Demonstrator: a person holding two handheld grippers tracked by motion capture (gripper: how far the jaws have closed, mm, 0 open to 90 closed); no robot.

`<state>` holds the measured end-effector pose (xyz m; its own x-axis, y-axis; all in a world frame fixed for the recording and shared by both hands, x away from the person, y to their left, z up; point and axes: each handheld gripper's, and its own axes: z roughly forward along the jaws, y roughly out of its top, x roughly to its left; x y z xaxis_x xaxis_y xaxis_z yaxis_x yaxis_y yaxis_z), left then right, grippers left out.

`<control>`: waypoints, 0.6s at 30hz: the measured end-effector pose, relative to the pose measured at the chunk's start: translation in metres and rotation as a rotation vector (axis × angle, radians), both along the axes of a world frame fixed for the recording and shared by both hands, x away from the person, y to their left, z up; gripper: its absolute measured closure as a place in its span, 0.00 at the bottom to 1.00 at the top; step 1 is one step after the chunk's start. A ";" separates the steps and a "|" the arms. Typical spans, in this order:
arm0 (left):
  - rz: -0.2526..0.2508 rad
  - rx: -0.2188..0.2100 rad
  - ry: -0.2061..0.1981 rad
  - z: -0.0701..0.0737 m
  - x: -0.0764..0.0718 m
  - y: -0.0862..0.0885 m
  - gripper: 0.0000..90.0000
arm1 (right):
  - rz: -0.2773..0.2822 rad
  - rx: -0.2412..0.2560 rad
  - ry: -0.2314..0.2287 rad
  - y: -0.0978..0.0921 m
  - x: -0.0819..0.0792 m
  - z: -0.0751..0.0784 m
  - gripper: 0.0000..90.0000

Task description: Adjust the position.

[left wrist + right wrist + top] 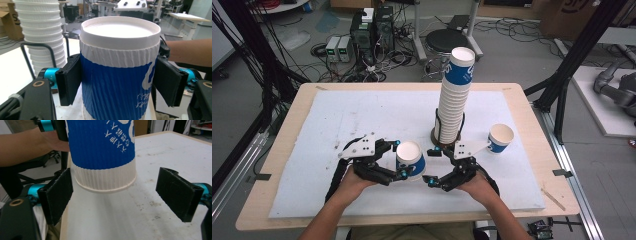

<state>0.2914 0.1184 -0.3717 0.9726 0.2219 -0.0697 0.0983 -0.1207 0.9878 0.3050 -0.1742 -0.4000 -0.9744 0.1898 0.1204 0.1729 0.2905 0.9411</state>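
Left gripper (117, 82): we see both black pads pressed flat on the sides of the blue-and-white paper cup (120, 72), closed on its blue band, one pad each side. The cup stands upright; in the right gripper view its base looks just off the white mat (160, 165), or barely touching, we can't tell which.

Right gripper (113, 197): jaws wide apart, holding nothing, and the cup's white base sits between and a little beyond them. In the high view that gripper (436, 167) is just right of the cup (410, 159), near the front edge of the table (287, 120).

Risks as we judge them:
- The cup is thin ribbed paper. A harder squeeze from the left pads could dent or oval it, and then it may not nest well.
- If the right jaws close low while the left grips high, the two grips could twist the cup or pull it apart from whatever is nested in it.
- The tall stack of cups (456, 95) in its wire holder stands just behind the right gripper; a backward swing could knock it over.
- The single cup (500, 138) right of the stack is loose, so a brush from the forearm would tip it.
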 end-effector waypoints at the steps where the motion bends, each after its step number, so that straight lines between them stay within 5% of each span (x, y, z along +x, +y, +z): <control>1: -0.008 -0.003 0.001 0.000 0.000 -0.001 0.31 | -0.006 -0.003 -0.011 0.001 0.001 0.000 0.16; 18: -0.091 -0.065 -0.001 0.002 -0.001 -0.010 0.31 | 0.080 0.042 0.019 0.012 -0.006 -0.001 0.16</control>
<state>0.2899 0.1088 -0.3693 0.9886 0.1277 -0.0800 0.0887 -0.0643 0.9940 0.2987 -0.1623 -0.4006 -0.9838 0.1056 0.1450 0.1683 0.2647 0.9495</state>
